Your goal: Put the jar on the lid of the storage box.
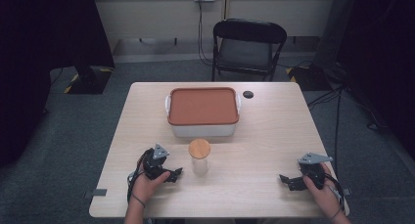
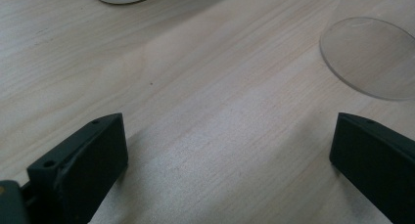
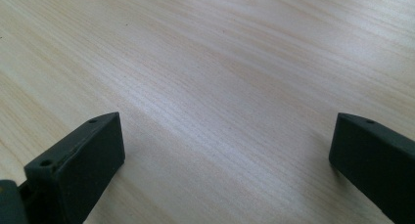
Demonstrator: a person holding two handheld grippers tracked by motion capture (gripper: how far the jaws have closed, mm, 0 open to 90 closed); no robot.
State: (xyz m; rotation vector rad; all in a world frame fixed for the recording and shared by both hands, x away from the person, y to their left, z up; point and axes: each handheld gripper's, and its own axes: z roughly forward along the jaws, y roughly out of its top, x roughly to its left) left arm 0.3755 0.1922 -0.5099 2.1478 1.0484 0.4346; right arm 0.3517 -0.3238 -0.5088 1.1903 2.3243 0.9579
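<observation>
Low on the near left of the table [image 1: 274, 136], the left gripper [image 1: 177, 173] rests in the person's left hand [image 1: 146, 186], its jaws spread wide with bare wood between them and nothing held. Just to its right stands the jar [image 1: 199, 158], a clear glass one with a round wooden lid, upright and close to the gripper's tips but apart from them; in the left gripper view its glass base [image 2: 371, 57] shows at the upper right, beyond the right jaw and outside the gap. Farther off, behind the jar and near the middle of the table, sits the box [image 1: 203, 113], white with a flat orange lid and a handle at each end. A small dark disc [image 1: 248, 94] lies on the table just right of the box's far corner. On the near right, well apart from the jar, the right gripper [image 1: 286, 181] lies in the right hand [image 1: 320, 187], jaws also wide apart over bare wood, pointing left toward the middle.
</observation>
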